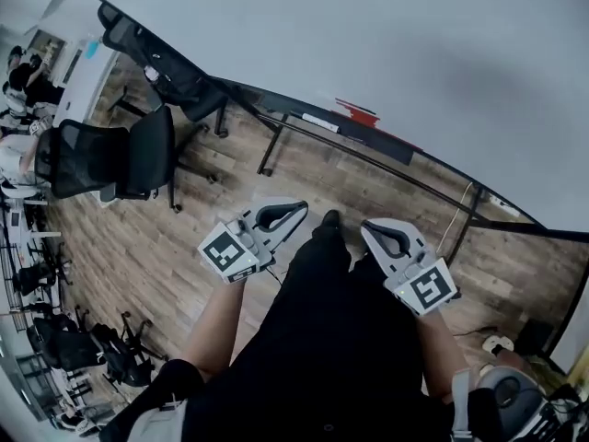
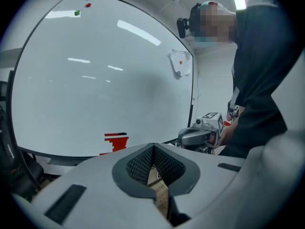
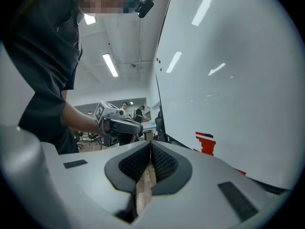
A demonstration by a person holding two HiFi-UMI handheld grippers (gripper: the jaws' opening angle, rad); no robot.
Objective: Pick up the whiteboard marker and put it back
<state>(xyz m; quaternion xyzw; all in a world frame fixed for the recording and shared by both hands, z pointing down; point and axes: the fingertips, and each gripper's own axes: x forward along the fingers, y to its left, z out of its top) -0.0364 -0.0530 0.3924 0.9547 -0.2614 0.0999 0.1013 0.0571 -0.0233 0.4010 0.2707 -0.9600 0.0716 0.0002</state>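
Note:
A red whiteboard marker (image 1: pixel 357 112) lies on the tray (image 1: pixel 386 145) at the foot of the whiteboard (image 1: pixel 396 53). It shows as a red bar with a dark end in the left gripper view (image 2: pixel 116 135) and in the right gripper view (image 3: pixel 205 137). My left gripper (image 1: pixel 300 208) and right gripper (image 1: pixel 370 227) hang side by side in front of my body, well short of the tray. Both point toward the board. Seen from its own camera, the left gripper (image 2: pixel 153 146) has its jaw tips together with nothing between them. So does the right gripper (image 3: pixel 150 143).
Black office chairs (image 1: pixel 138 155) stand on the wooden floor to my left, more further back. The board's black stand legs (image 1: pixel 270 150) reach toward me. A white paper (image 2: pixel 180 63) and small magnets (image 2: pixel 77 13) are stuck on the board. My shoe (image 1: pixel 329 219) shows between the grippers.

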